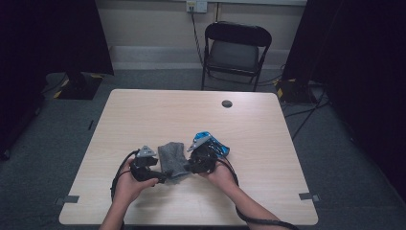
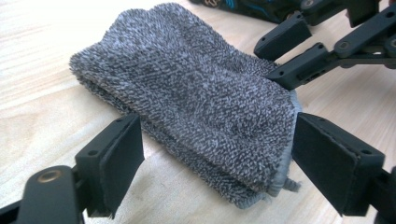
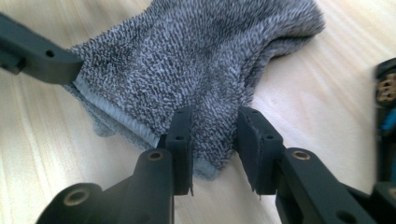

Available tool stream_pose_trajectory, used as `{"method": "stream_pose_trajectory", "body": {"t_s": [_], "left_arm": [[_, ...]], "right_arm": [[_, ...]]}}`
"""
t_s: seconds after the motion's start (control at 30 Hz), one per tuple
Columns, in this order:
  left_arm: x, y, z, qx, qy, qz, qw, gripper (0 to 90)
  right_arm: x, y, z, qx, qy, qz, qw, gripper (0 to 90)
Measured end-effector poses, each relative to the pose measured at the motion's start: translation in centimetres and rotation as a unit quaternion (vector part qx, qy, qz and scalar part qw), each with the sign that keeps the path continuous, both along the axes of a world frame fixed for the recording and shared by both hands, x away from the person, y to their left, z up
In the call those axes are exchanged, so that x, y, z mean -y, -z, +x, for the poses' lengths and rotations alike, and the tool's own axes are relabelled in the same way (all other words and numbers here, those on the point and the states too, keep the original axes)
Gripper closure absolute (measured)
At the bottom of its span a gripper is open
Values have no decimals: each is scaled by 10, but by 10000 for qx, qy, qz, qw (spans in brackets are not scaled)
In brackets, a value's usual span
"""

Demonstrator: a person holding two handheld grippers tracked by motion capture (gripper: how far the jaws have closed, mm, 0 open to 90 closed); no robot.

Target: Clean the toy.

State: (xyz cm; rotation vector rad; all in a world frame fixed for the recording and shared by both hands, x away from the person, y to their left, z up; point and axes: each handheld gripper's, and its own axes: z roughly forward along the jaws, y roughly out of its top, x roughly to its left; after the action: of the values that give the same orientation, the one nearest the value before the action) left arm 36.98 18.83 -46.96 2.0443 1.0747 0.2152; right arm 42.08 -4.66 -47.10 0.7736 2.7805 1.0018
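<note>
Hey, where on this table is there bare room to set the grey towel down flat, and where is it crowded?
The table is bare across its far half, between the folded grey towel and the round cable hole, and along both side edges. It is crowded at the near middle, where the left gripper, right gripper and the blue patterned item cluster round the towel.

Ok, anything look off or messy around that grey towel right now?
Nothing stands out. The grey towel lies folded on the table, not spilled or torn. The left tool straddles its near end, open; the right tool straddles a corner.

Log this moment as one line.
folded grey terry cloth on table | left gripper open, straddling its edge | right gripper closing on hem
</note>
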Motion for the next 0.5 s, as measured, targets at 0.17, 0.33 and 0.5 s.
{"method": "stream_pose_trajectory", "body": {"t_s": [0.17, 0.33, 0.5], "left_arm": [[-1, -3, 1, -14, -39, -77, 10000, 173], [2, -6, 1, 43, -68, -83, 9999, 173], [10, -5, 3, -24, 12, -130, 9999, 180]], "right_arm": [[16, -8, 6, 103, 213, 6, 9997, 666], [25, -4, 5, 164, 257, -85, 9995, 673], [15, 8, -5, 105, 71, -153, 9998, 686]]}}
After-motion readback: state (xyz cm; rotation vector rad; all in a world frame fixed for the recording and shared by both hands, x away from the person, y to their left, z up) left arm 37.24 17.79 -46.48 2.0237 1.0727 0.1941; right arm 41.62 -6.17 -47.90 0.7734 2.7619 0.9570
